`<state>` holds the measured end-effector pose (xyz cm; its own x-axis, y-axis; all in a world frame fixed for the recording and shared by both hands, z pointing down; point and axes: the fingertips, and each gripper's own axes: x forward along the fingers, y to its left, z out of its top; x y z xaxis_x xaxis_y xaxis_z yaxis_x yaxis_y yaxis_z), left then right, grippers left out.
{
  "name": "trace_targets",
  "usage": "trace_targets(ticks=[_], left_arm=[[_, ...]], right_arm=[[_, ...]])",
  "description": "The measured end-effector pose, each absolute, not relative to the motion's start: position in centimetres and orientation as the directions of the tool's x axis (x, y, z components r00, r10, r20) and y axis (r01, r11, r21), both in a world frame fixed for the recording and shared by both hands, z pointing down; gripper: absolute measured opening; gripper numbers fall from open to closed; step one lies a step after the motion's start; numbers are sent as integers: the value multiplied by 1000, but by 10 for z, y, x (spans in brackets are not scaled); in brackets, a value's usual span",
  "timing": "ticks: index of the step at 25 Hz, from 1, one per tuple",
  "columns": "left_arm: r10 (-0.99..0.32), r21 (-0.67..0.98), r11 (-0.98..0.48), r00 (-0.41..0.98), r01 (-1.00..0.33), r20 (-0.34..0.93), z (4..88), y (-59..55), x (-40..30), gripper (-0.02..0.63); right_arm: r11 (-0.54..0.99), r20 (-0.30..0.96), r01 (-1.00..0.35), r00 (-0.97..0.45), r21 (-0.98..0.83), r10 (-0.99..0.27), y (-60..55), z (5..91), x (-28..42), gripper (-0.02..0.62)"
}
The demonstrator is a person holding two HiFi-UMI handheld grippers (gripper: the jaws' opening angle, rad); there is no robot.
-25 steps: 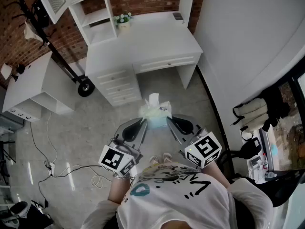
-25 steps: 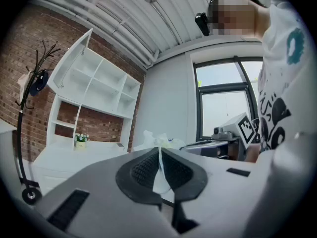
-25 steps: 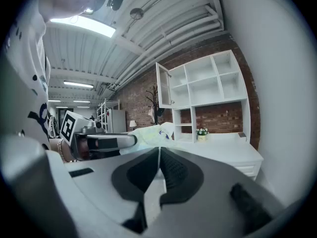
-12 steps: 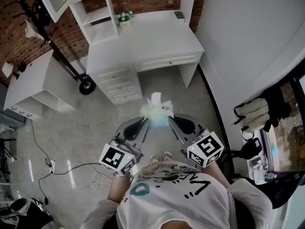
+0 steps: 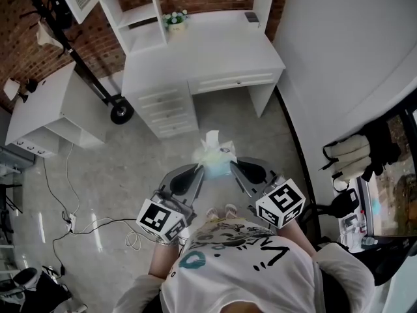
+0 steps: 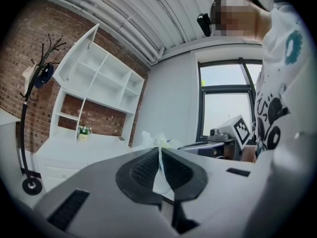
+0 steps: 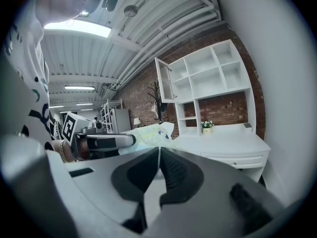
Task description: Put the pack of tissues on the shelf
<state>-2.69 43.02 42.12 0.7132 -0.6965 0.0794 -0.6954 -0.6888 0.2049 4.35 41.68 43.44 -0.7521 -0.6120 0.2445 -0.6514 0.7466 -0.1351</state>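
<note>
Your left gripper point(image 5: 198, 171) had its jaws pressed together on a thin flap of the pack of tissues point(image 5: 215, 156), with pale film showing between the pads. Your right gripper point(image 5: 233, 167) was closed too, nipping the pack's opposite edge. The pack hung in the air between the two tips, above the grey floor point(image 5: 130, 168), with a white tissue sticking up from its top. Farther off, well apart from the pack, stood the white desk point(image 5: 208, 51). At its back left was the shelf point(image 5: 140, 21), with a small pot of flowers point(image 5: 174, 19) just beside it.
</note>
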Motion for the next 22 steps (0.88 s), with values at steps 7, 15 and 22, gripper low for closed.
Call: trace_targets(ticks=[7,15,22], left_arm=[[-672,223,-711,738,-667,63,423,426,-34,18],[-669,192,-721,741,-666,59,420,420,-40,18],[-660,174,-728,747,-663,82,423,403,-26,18]], right_arm=[[735,272,-664,-739,-138,-617,411,440,35,32],[713,234,-689,-720,-129,-653,406,438,30,31],[690,222,-704,-709,-168,-669,388,445,43,32]])
